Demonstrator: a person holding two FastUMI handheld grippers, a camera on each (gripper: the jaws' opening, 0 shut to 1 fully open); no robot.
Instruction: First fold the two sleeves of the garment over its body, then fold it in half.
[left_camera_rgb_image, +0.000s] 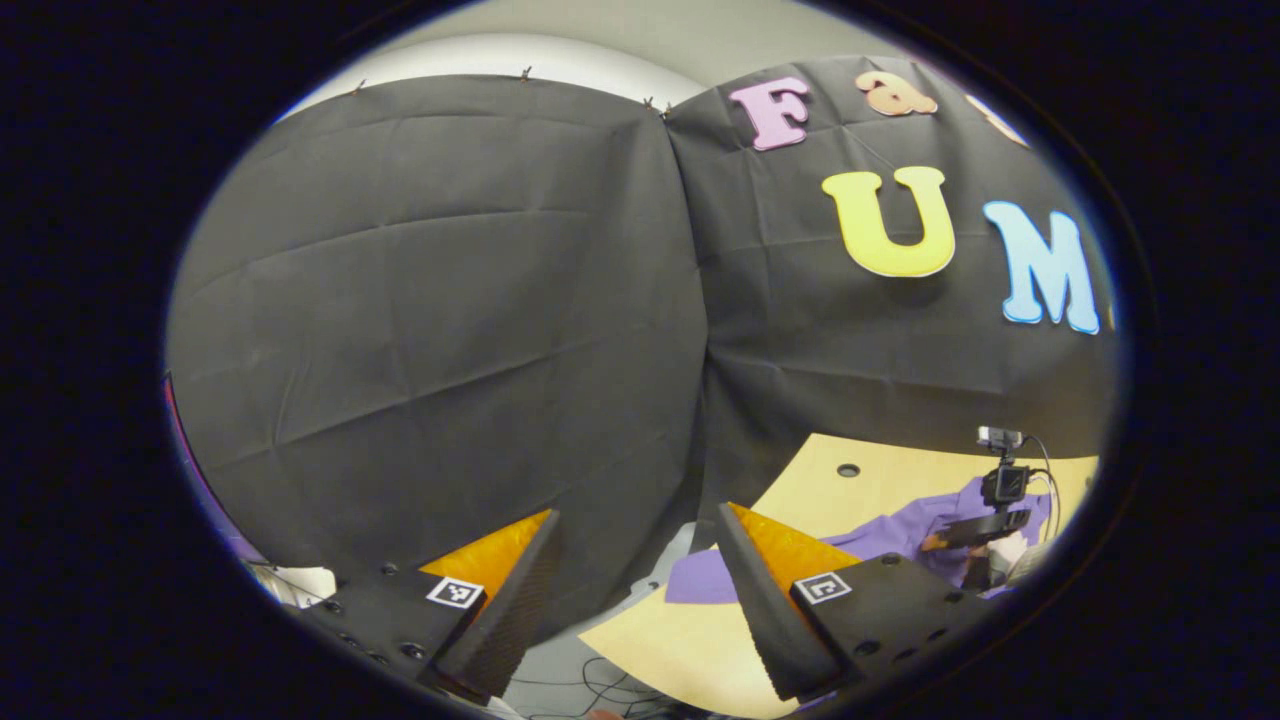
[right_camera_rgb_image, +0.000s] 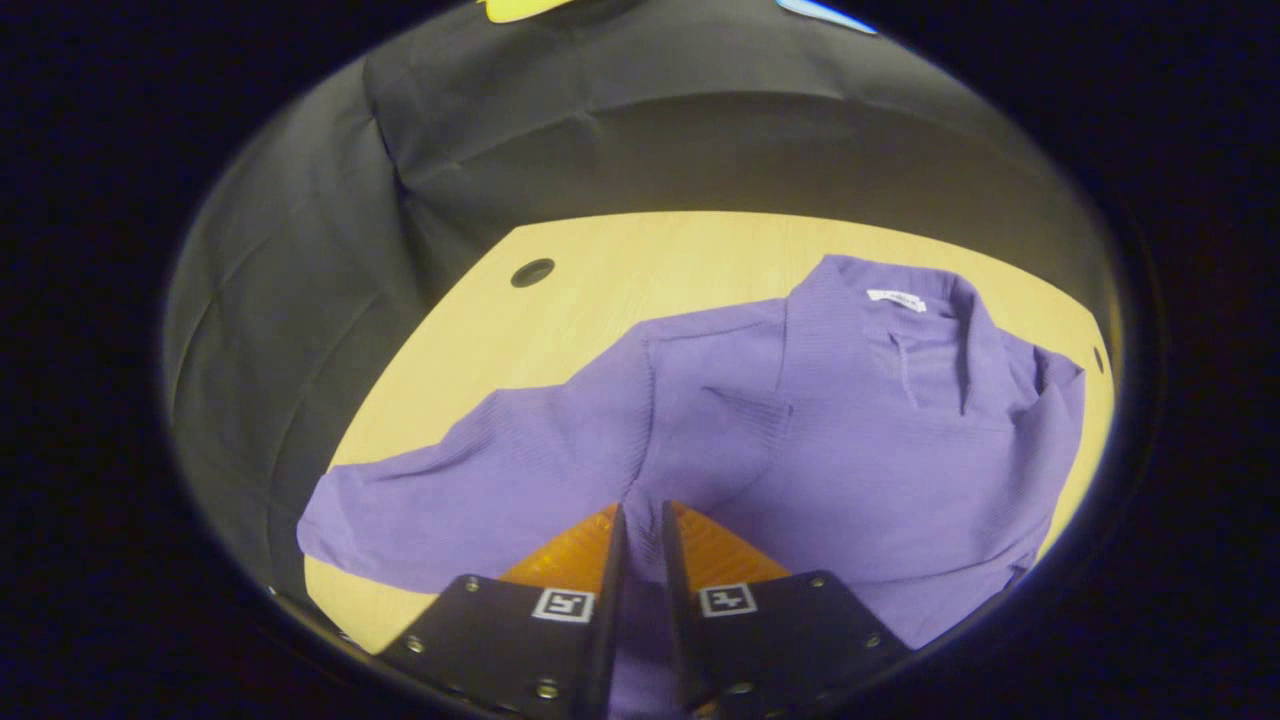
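Note:
The purple garment (right_camera_rgb_image: 860, 420) lies spread on the wooden table (right_camera_rgb_image: 620, 270), collar and white label at the far right. One long sleeve (right_camera_rgb_image: 470, 490) reaches toward the table's near left edge. My right gripper (right_camera_rgb_image: 642, 512) is shut on a pinch of the garment's cloth near the armpit, and the cloth shows in the narrow gap between its fingers. In the left gripper view my left gripper (left_camera_rgb_image: 638, 510) stands open with nothing in it, off the table's corner and facing the black wall. The garment (left_camera_rgb_image: 900, 530) and the right gripper (left_camera_rgb_image: 985, 525) lie farther off at the lower right.
The table (left_camera_rgb_image: 680, 650) has a round hole (right_camera_rgb_image: 532, 272) near its far left corner. Black cloth walls close in behind and to the left. Cables (left_camera_rgb_image: 600, 682) lie on the floor below the table's corner.

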